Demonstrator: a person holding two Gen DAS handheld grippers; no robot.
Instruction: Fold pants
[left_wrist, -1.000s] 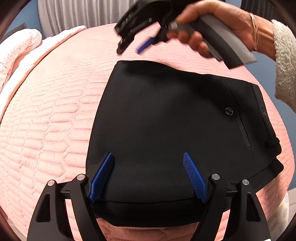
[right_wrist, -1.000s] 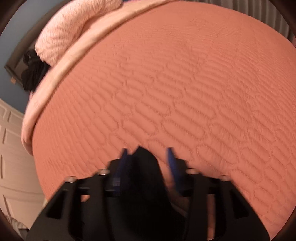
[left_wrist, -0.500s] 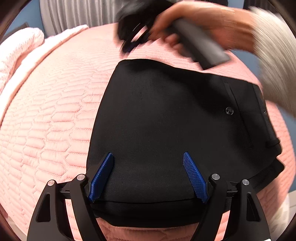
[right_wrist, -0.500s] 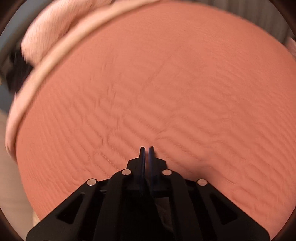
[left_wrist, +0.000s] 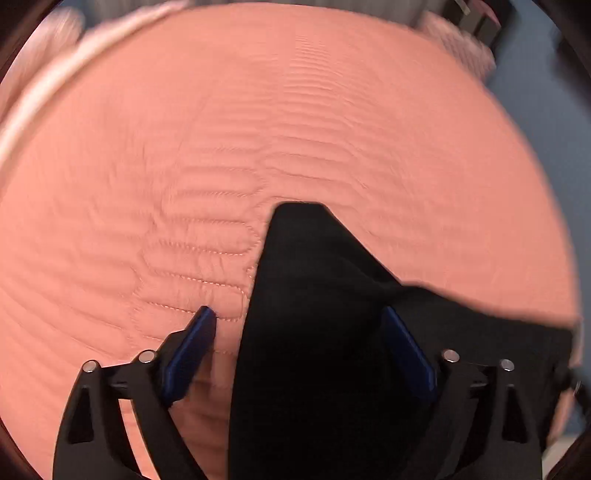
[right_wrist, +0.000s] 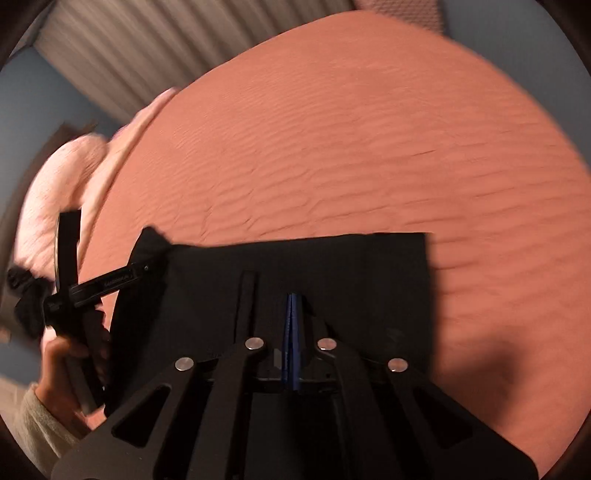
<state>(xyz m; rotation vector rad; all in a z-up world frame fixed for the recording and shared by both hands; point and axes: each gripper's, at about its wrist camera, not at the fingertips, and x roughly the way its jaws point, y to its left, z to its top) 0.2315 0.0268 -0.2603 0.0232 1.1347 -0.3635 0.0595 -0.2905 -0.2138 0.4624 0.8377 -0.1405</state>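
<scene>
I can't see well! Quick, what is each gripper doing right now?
Left gripper: open, with the pants lying between its fingers.
Right gripper: shut over the pants; a grip cannot be told.

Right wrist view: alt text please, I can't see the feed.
The right gripper, fingers shut, sits over folded black pants on a pink quilted bedspread. At left, a hand holds the left gripper.

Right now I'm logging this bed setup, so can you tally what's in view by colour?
Black: 3 - pants, left gripper, right gripper
Salmon pink: 1 - quilt
Pale pink: 1 - blanket
Total: 5
</scene>
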